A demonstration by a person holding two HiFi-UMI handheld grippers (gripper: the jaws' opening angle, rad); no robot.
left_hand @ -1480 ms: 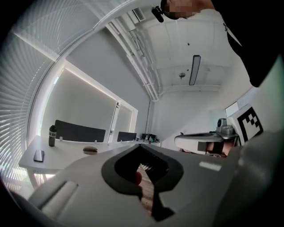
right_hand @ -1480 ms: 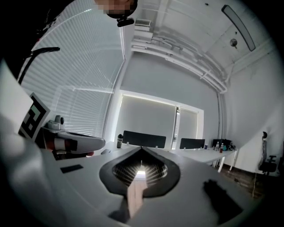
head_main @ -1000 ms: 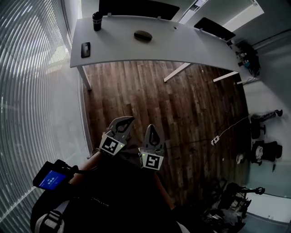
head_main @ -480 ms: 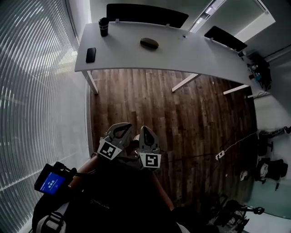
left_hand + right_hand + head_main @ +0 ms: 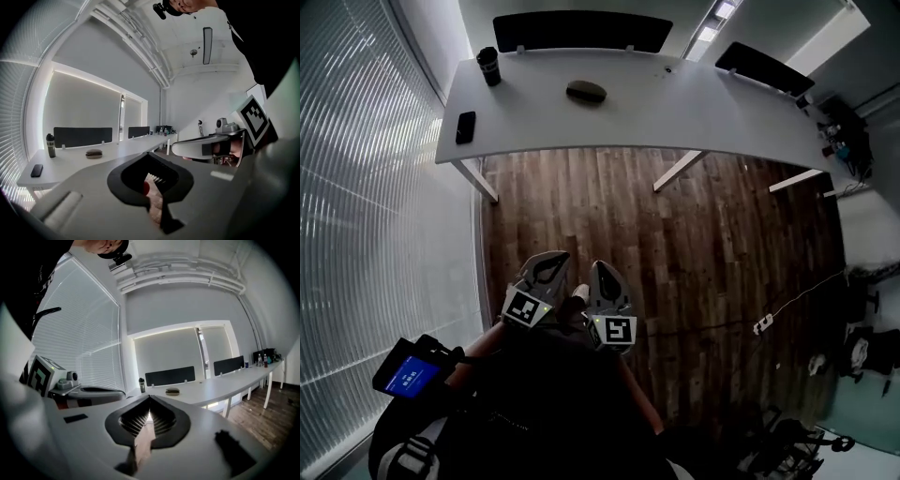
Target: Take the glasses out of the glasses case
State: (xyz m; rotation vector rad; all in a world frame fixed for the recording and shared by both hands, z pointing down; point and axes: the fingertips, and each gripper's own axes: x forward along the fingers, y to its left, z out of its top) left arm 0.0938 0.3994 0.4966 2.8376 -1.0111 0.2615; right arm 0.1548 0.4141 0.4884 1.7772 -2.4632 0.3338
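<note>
Holding: nothing in either gripper; neither is anywhere near the task's things.
Left gripper: jaws closed tip to tip with only an empty hollow behind them, held near your body above the wooden floor.
Right gripper: jaws pressed together with nothing between them, just right of the left gripper.
Glasses case: on the far table, left of its middle and well apart from both grippers. Its lid looks shut.
Case axis: the long axis runs left to right, roughly along the table's length. It is too small to tell which side opens.
Neighbours: a dark bottle stands at the table's far left and a phone lies by its left edge, both apart from the case.
Done: 0 steps, by my judgement; no glasses are in sight.
Left to do: reach the table, steady the case with 1 gripper, open the lid with the other, then lift the glasses out.
</note>
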